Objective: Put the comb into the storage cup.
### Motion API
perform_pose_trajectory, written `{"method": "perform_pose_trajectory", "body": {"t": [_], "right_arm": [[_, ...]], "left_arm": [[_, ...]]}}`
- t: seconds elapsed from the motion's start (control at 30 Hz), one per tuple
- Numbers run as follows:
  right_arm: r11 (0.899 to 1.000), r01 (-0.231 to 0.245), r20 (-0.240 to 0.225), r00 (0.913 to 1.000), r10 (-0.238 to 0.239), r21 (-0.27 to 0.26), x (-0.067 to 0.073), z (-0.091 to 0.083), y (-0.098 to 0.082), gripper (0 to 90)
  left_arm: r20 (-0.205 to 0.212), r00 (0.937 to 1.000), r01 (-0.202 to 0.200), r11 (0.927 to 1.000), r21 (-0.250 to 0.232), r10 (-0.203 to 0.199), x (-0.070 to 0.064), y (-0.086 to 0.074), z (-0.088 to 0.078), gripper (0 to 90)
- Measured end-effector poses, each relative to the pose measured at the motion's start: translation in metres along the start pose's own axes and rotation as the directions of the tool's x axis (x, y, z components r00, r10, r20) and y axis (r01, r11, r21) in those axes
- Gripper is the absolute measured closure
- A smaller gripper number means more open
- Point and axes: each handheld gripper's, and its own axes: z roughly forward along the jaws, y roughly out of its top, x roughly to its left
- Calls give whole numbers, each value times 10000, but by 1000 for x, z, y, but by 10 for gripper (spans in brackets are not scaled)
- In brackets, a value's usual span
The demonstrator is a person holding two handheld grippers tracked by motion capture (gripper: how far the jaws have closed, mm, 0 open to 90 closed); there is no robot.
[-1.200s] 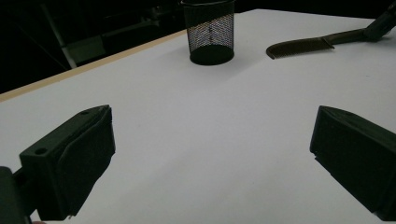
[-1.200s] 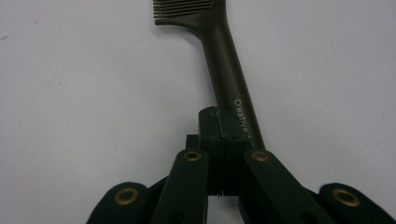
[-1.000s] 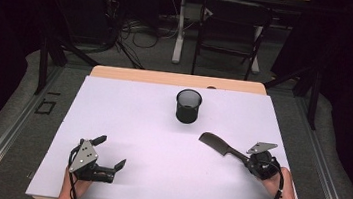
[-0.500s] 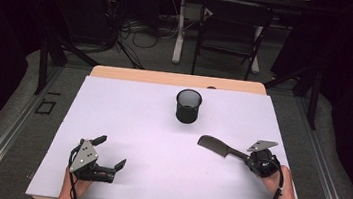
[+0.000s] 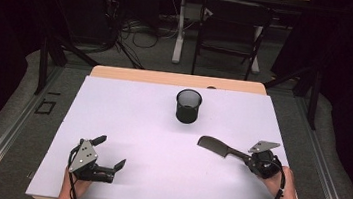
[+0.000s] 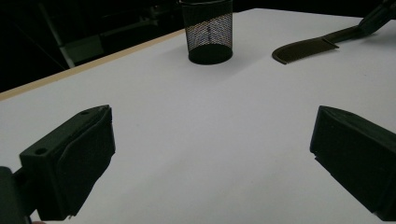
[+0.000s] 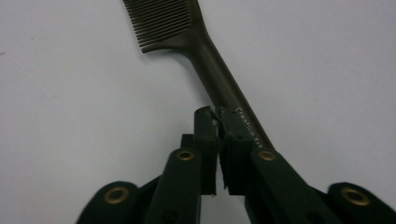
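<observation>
A white sheet covers the wooden tabletop (image 5: 117,72). Behind it, in a dim room, stand a dark chair (image 5: 230,32) and tangled cables (image 5: 137,29) on grey floor (image 5: 27,107).

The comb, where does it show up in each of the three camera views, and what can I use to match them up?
High view: the comb lies right of centre on the white table, below the mesh cup.
Left gripper view: comb at upper right, right of the mesh cup.
Right gripper view: comb runs from the top centre down to the right gripper.
Shared landmark: the mesh cup, in the high and left gripper views.
</observation>
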Motion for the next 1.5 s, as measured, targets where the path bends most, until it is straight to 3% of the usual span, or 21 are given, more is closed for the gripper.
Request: {"method": "perform_pose_trajectory", "body": {"t": [0.23,0.4,0.73,1.2,1.33,1.5], "right_arm": [[9997,243,-190,9995,-244,-39,1,-7,6,630],[9992,394,-225,9990,-394,-26,2,-10,13,412],[9957,892,-554,9946,-877,257,-1,-8,26,162],[9871,1478,-1062,9843,-1406,623,-11,1,42,2],[9822,1750,-1286,9778,-1653,682,-14,3,46,0],[9778,1858,-1354,9758,-1720,968,-16,8,50,0]], "left_arm": [[4,10000,28,10000,-12,-28,0,0,0,0],[8,10000,21,10000,-14,-21,0,0,1,0],[18,10000,-10,10000,-25,10,0,1,1,0],[33,10000,5,10000,-25,-5,0,0,2,0],[36,10000,9,10000,-17,-9,0,0,2,0],[-49,10000,5,10000,-75,-5,1,1,1,0]]}}
